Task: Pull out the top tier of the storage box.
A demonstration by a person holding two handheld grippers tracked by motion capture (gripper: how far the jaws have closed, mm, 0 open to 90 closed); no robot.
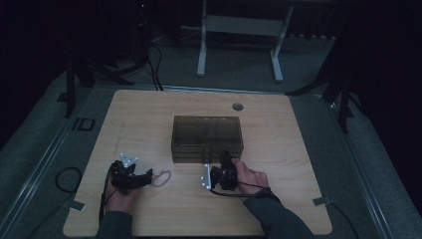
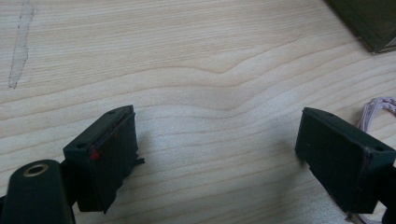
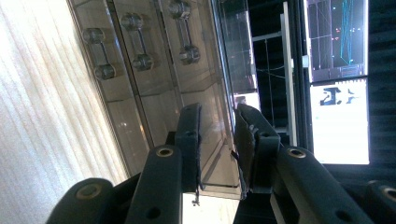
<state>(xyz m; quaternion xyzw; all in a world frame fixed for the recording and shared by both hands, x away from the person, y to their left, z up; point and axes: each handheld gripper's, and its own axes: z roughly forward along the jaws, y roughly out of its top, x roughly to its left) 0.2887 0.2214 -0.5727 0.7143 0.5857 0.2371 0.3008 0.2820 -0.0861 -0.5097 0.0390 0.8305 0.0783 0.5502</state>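
Dim room, wooden table [image 1: 149, 114] seen from above. At far left, left gripper [image 1: 130, 178] resting low over bare wood, jaws spread wide with nothing between them; in the left gripper view a pale rubber band [image 2: 380, 108] lying just beside the right-hand jaw, not inside the gap. Same loop on the table just right of that gripper in the high view.

Centre of the table: smoky clear plastic box [image 1: 207, 137], long axis running left to right, near edge facing the person, small drawers with knobs along that front.

Right of centre, right gripper [image 1: 222, 172] rolled onto its side, pressed against the box's near front edge. In the right gripper view, jaws drawn close together around a thin clear panel at the box front [image 3: 218, 140], apparently pinching it. Box directly ahead of the right gripper, well apart from the left, so any pull on the panel probably falls to the right hand.
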